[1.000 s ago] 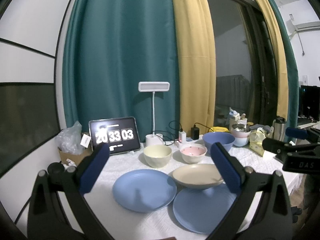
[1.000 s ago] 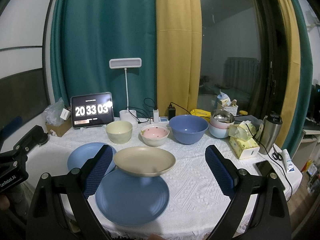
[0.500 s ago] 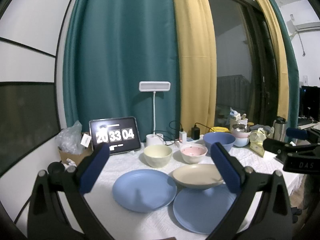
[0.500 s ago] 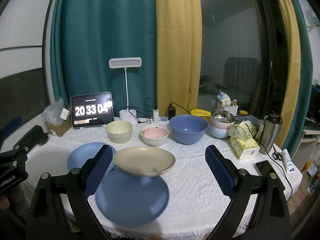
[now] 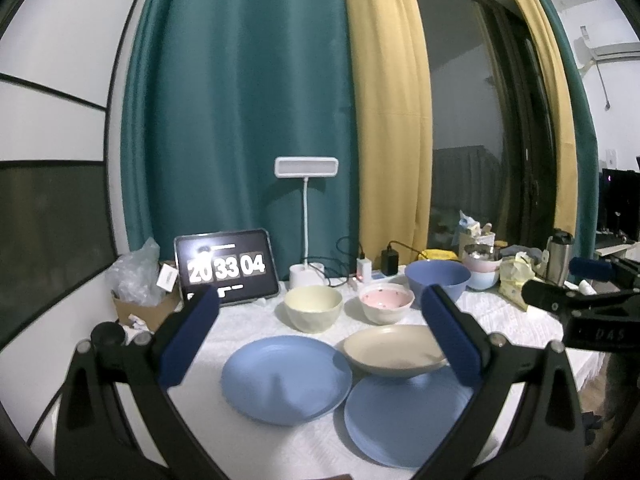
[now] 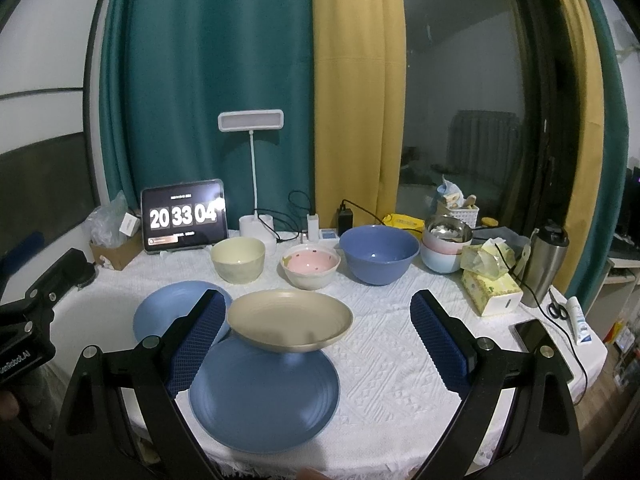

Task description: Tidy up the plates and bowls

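bowls [image 6: 312, 258] behind plates [image 6: 264, 396] | clock [image 6: 183, 216] back-left | tissue box [image 6: 491, 288] right

Left gripper [image 5: 320, 336]: matte black angular frame, two long fingers [image 5: 188, 336] faced with dark blue textured pads, silver round screws at the pivots. Right gripper [image 6: 318, 340]: same black frame, blue cross-hatched pads [image 6: 438, 340], silver screws. White lettering on each black body, seen from the opposite camera, only partly legible.

— Where are you working?
— You're in a home: teal and yellow curtains [image 6: 312, 80] fill the frame's top, with a lace-clothed table [image 6: 392, 344], desk lamp [image 6: 251, 121] and tissue box [image 6: 491, 288] below.
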`<state>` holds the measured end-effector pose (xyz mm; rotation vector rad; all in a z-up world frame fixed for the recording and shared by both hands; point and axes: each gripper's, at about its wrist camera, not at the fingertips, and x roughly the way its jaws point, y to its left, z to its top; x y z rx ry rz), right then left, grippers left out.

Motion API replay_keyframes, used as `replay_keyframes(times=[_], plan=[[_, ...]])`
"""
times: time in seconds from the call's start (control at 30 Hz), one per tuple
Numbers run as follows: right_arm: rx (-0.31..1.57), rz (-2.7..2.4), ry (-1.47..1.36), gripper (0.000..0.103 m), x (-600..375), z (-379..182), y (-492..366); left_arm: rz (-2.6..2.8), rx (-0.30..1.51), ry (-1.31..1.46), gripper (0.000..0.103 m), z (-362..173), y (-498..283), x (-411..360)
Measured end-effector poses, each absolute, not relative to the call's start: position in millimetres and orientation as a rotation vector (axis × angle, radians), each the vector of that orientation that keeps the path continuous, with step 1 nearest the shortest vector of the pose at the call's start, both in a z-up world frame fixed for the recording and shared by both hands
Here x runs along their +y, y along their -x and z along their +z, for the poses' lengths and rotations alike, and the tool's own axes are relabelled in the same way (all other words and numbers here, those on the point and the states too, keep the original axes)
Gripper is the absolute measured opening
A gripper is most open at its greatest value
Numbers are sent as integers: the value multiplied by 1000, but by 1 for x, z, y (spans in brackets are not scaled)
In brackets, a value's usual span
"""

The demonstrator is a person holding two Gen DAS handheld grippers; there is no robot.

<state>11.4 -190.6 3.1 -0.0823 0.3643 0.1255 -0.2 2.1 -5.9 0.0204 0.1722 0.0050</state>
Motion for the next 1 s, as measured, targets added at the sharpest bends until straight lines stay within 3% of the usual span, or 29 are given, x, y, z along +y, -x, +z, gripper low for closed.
replay_keyframes(times=[1.0], plan=[[591,108,29,96,-218,-65,-147,-13,479,-85,101,-62,-148,-28]])
